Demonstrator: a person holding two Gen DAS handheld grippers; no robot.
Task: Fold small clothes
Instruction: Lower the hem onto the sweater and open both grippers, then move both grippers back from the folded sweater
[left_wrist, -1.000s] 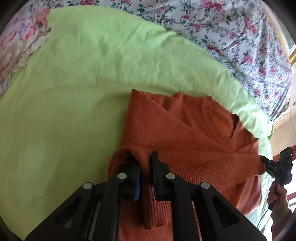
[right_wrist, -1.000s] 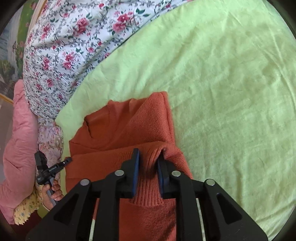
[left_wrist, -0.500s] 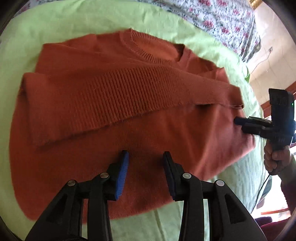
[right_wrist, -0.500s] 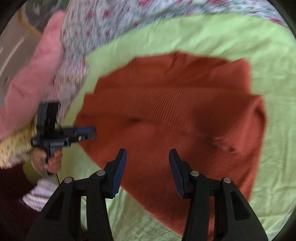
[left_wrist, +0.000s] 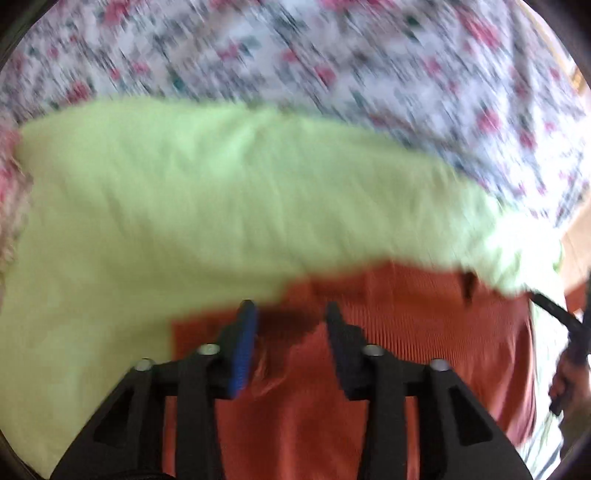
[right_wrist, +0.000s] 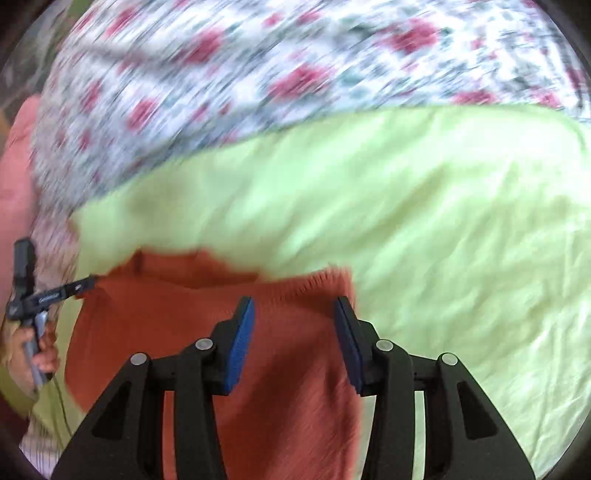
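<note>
Currently: both sets of jaws wide apart, empty, over the sweater.
Nearest, left gripper (left_wrist: 289, 308) and right gripper (right_wrist: 293, 304) hover over the near part of the rust-orange knit sweater (left_wrist: 406, 332), gripping nothing; probably lining up to pinch an edge for a fold. Sweater lies on the lime-green bed sheet (left_wrist: 221, 192), which gives a flat folding surface. Beyond it, the floral bedspread (left_wrist: 295, 51). Heavy motion blur, so fold state is unclear.

Ribbed knit orange sweater (left_wrist: 424, 332) lies on matt, creased green cloth sheet (right_wrist: 443, 221).
</note>
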